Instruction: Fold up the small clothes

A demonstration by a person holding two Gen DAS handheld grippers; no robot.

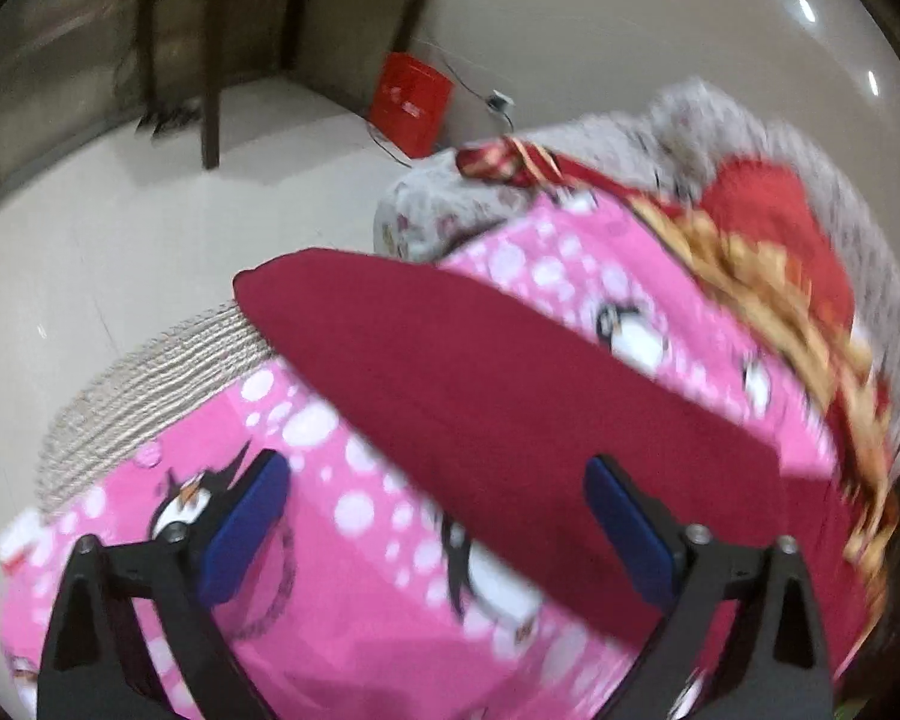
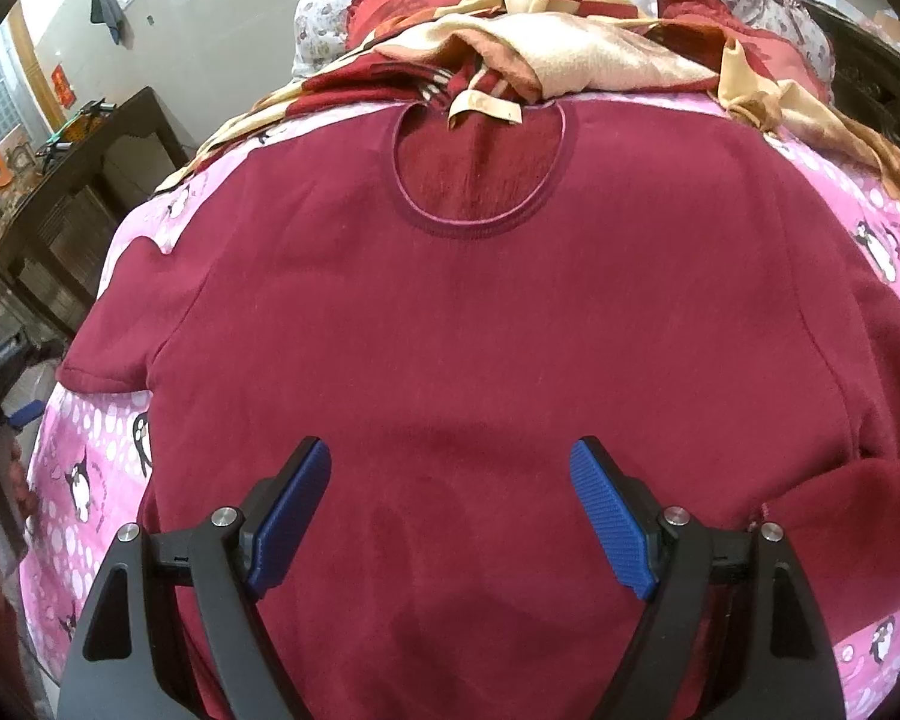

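A: Left wrist view first. What have you got?

B: Blurry. Left gripper (image 1: 438, 516) at the bottom of the frame, jaws spread wide, nothing pinched. One blue pad (image 1: 243, 525) sits over the pink penguin sheet (image 1: 354, 618), the other over maroon cloth. Neither looks pressed in.

A: The garment?

B: One sleeve of the maroon sweater (image 1: 510, 396) runs diagonally from centre left down to lower right, lying flat on the sheet. Its cuff end is at centre left, just beside a ribbed beige mattress edge (image 1: 150, 372).

A: Background?

B: Dark wooden table (image 1: 210, 30) upper left, red bag (image 1: 411, 99) on the floor at top centre. Red and gold blanket (image 1: 768, 276) bunched along the right side.

A: Right wrist view.

B: Sharp. Right gripper (image 2: 450, 516) low in the frame, jaws also wide apart, empty. Both blue pads (image 2: 612, 516) are over the sweater's lower body; can't tell if they touch the fabric.

A: Sweater layout?

B: Maroon sweater (image 2: 480, 312) spread face up, fills most of the frame, round neckline near top centre. One sleeve points out at centre left. The other sleeve is doubled back at lower right.

A: Around it?

B: Pink penguin sheet (image 2: 90, 468) visible left and right. Red and gold blanket (image 2: 600, 54) heaped along the top, a strip of it overlapping the collar. Dark wooden furniture (image 2: 78, 210) at left edge.
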